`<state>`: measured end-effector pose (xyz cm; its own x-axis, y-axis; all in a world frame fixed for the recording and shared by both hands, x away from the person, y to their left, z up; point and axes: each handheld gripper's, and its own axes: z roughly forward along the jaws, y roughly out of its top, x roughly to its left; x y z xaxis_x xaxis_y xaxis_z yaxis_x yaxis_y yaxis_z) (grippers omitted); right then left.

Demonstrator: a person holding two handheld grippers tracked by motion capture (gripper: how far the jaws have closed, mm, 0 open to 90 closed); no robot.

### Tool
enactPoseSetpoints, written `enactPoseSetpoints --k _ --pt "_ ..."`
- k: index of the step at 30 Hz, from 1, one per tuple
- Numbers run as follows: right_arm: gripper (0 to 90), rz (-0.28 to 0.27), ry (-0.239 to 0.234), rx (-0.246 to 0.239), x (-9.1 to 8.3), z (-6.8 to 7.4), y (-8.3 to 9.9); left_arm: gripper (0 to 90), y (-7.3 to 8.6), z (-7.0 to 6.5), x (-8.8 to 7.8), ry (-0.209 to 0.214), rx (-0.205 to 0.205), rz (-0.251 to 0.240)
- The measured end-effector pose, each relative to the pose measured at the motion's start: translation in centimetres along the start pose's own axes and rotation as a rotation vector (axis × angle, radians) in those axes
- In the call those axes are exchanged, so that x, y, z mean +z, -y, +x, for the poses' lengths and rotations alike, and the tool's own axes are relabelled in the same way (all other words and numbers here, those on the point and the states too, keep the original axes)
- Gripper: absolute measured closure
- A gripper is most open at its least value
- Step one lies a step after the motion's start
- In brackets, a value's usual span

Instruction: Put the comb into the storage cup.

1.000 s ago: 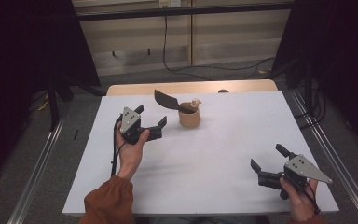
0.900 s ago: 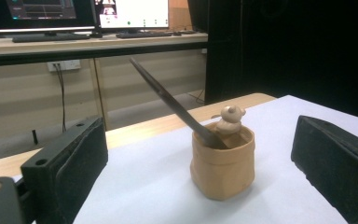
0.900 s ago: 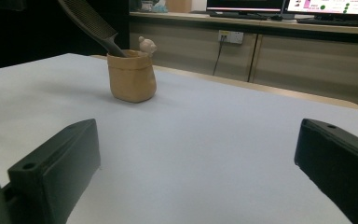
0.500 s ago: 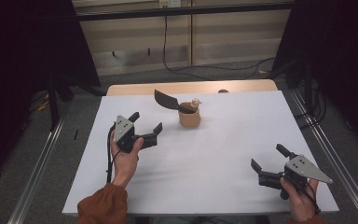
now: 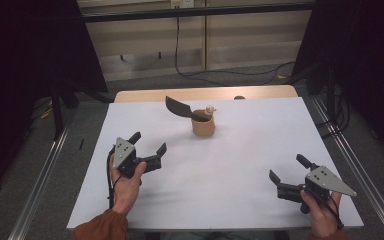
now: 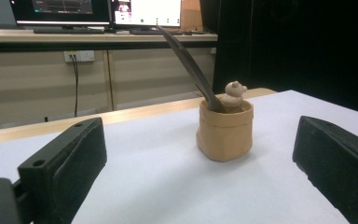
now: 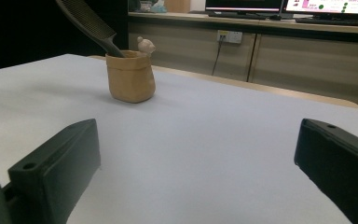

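A small tan pot (image 5: pixel 203 127) stands upright at the back middle of the white table (image 5: pixel 240 150). A dark comb (image 5: pixel 179 107) leans out of it to the left, beside a little tan figure (image 5: pixel 210 109). The pot (image 6: pixel 225 130) with its comb (image 6: pixel 189 63) lies ahead of my left gripper, a little right of centre. From the right gripper the pot (image 7: pixel 130 76) is far off at upper left. My left gripper (image 5: pixel 148 143) is open at the left of the table, apart from the pot. My right gripper (image 5: pixel 288 168) is open near the front right, holding nothing.
A strip of bare wood (image 5: pixel 205 93) runs along the table's far edge. Metal rails (image 5: pixel 40 185) flank the table on both sides. Cables (image 5: pixel 200 74) lie on the floor behind, and a counter with monitors (image 6: pixel 102 9) stands against the back wall.
My left gripper has drawn back toward the person and to the left, away from the pot. The right gripper has stayed in place.
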<state>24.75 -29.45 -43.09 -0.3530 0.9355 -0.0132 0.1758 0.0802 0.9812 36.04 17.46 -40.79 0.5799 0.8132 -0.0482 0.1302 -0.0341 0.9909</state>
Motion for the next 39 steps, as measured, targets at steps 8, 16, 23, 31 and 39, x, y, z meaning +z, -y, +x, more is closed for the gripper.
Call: enactPoseSetpoints --k 8,16,23,31,39 --pt "0.0 -0.003 0.004 0.000 0.0 0.0 0.0 2.9 0.6 0.1 -1.6 -0.020 0.019 0.010" --pt "0.0 -0.006 0.008 0.002 -0.1 0.0 0.0 2.9 1.1 0.4 -3.0 -0.014 0.040 0.021" --pt "0.0 -0.010 0.010 0.003 -0.4 0.0 -0.1 3.0 1.7 0.7 -3.8 -0.008 0.021 0.019" --pt "0.0 -0.021 0.021 -0.017 -1.0 0.0 -0.2 2.8 2.0 0.7 -5.3 -0.030 0.065 0.027" --pt "0.0 -0.028 0.031 -0.011 -1.9 -0.2 -0.1 2.8 3.0 0.8 -7.0 -0.061 0.030 0.077"
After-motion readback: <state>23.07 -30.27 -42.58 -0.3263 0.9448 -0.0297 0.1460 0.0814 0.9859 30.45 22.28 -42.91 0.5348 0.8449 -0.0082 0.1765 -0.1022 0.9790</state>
